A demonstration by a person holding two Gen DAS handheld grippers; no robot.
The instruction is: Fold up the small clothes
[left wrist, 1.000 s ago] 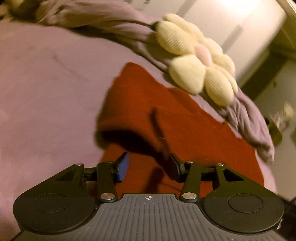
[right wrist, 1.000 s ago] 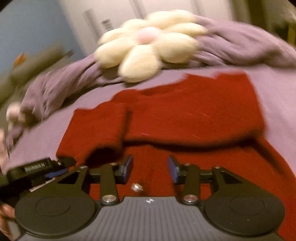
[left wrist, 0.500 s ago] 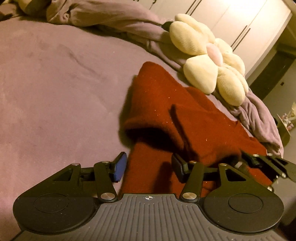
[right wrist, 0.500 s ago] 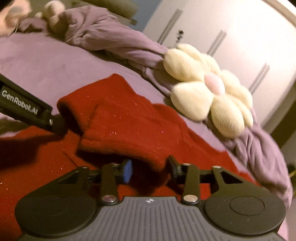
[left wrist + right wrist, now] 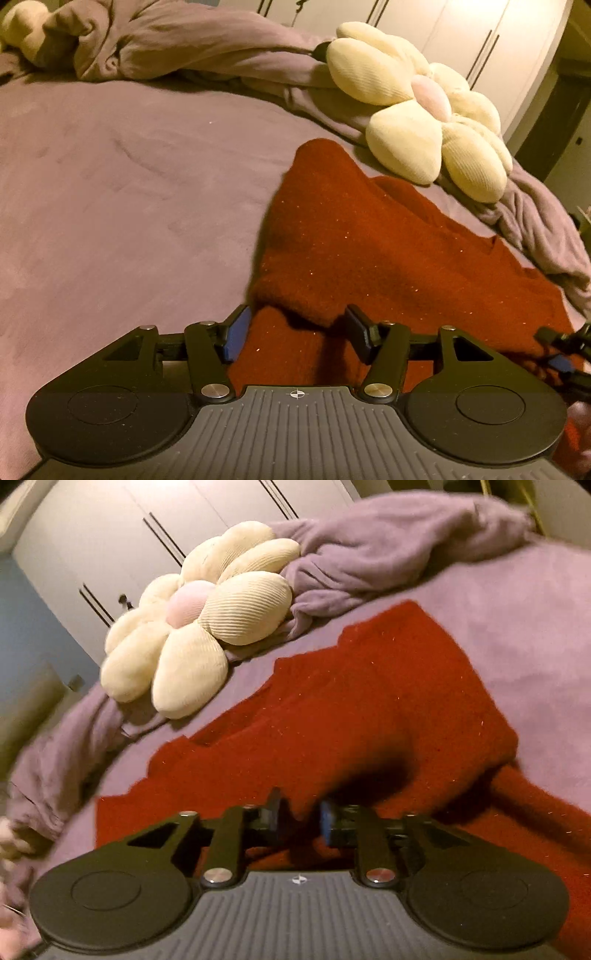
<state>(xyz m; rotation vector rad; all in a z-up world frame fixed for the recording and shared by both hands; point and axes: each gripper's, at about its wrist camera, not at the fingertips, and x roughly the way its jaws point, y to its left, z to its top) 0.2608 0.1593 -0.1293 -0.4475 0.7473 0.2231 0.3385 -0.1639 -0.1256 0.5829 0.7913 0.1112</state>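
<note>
Right tongs [image 5: 299,814] pinch the red sweater's [image 5: 369,716] folded edge to carry it over; left tongs [image 5: 295,332] gape wide, empty, beside that fold.

No readable text, label, brand or number shows in either wrist view.

The red garment [image 5: 369,243] is a fuzzy matt knit flecked with pale lint; the purple bedcover [image 5: 110,192] looks soft, brushed and matt; the flower cushion [image 5: 192,624] is ribbed cream plush; the left gripper [image 5: 297,334] is matt black plastic with shiny metal pins; the cupboard doors [image 5: 92,535] seem smooth, though blurred.
</note>
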